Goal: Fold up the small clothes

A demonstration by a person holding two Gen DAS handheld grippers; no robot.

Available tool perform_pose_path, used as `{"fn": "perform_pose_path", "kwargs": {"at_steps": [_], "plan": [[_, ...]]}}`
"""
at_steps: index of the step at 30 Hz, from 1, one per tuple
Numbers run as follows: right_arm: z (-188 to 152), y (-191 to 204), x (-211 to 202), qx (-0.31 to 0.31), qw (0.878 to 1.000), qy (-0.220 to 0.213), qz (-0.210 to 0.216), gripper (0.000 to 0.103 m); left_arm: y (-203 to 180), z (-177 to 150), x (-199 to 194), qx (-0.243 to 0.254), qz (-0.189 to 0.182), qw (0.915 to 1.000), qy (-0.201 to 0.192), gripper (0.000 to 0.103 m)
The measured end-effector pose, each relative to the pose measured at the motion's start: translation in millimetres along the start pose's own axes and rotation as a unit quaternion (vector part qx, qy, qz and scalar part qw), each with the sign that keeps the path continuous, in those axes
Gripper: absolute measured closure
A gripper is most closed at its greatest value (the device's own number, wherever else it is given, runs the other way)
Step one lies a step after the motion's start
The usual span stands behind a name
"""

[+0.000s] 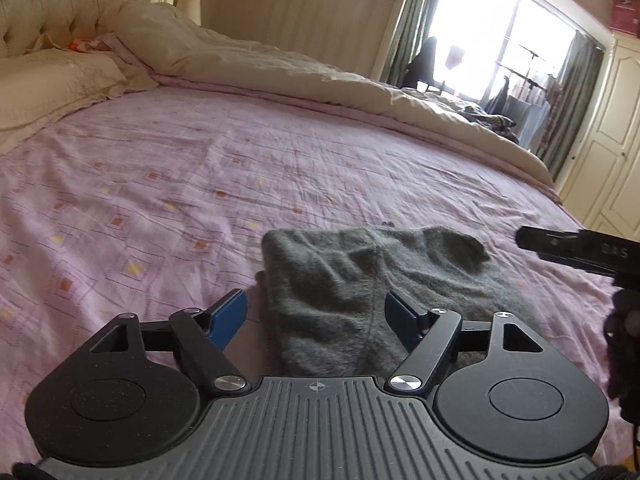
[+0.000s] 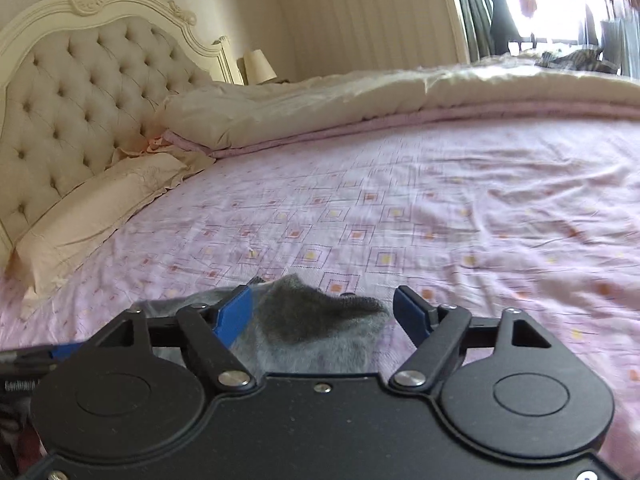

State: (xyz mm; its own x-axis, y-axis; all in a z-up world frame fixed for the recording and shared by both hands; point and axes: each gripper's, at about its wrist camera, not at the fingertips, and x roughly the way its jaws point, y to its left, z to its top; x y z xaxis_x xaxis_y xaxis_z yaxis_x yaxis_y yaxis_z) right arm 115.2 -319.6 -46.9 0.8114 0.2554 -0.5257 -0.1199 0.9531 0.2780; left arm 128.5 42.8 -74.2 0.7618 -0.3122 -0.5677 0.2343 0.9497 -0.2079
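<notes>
Grey garment (image 1: 352, 292): fuzzy, matt knit, soft nap. My left tool (image 1: 316, 316): matt black plastic arms, ribbed grey body, blue pads, shiny metal pivot screws. Right tool (image 2: 322, 314) the same, smooth black body. Bed sheet (image 1: 180, 168): thin pink printed cloth, creased. Headboard (image 2: 80, 92): tufted cream upholstery, carved glossy frame.

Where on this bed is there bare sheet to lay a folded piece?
Bare pink sheet runs between the grey garment, the pillow and the rolled duvet. It is crowded only around the garment, where both open claws, left and right, sit.
</notes>
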Motion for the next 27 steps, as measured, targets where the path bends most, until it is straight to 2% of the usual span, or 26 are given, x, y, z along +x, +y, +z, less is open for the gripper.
{"fn": "perform_pose_path", "kwargs": {"at_steps": [3, 7, 9, 12, 18, 20, 22, 27], "plan": [[-17, 12, -22, -0.008, 1.0, 0.003, -0.009, 0.012, 0, -7, -12, 0.02, 0.026, 0.9995, 0.004, 0.019], [-53, 25, -30, -0.022, 0.998, 0.042, -0.032, 0.012, -2, -27, -21, 0.061, 0.044, 0.9971, 0.014, 0.017], [-73, 25, -27, -0.019, 0.997, 0.069, -0.042, 0.012, 2, -35, -23, 0.056, 0.05, 0.997, 0.018, 0.016], [-88, 20, -38, 0.021, 0.997, 0.066, -0.043, 0.009, 8, -38, -29, 0.041, 0.055, 0.9975, 0.018, 0.014], [-80, 26, -72, 0.033, 0.996, 0.044, -0.071, 0.001, 3, -32, -59, 0.04, 0.065, 0.997, 0.005, 0.013], [-76, 31, -85, 0.032, 0.996, 0.037, -0.072, 0.001, -2, -30, -68, 0.041, 0.068, 0.9969, 0.004, 0.01], [-71, 37, -95, 0.032, 0.996, 0.038, -0.074, 0.001, -8, -28, -77, 0.043, 0.069, 0.9967, 0.009, 0.001], [-65, 53, -113, 0.043, 0.996, 0.05, -0.067, 0.001, -27, -26, -93, 0.046, 0.065, 0.9966, 0.023, 0.0]]}}
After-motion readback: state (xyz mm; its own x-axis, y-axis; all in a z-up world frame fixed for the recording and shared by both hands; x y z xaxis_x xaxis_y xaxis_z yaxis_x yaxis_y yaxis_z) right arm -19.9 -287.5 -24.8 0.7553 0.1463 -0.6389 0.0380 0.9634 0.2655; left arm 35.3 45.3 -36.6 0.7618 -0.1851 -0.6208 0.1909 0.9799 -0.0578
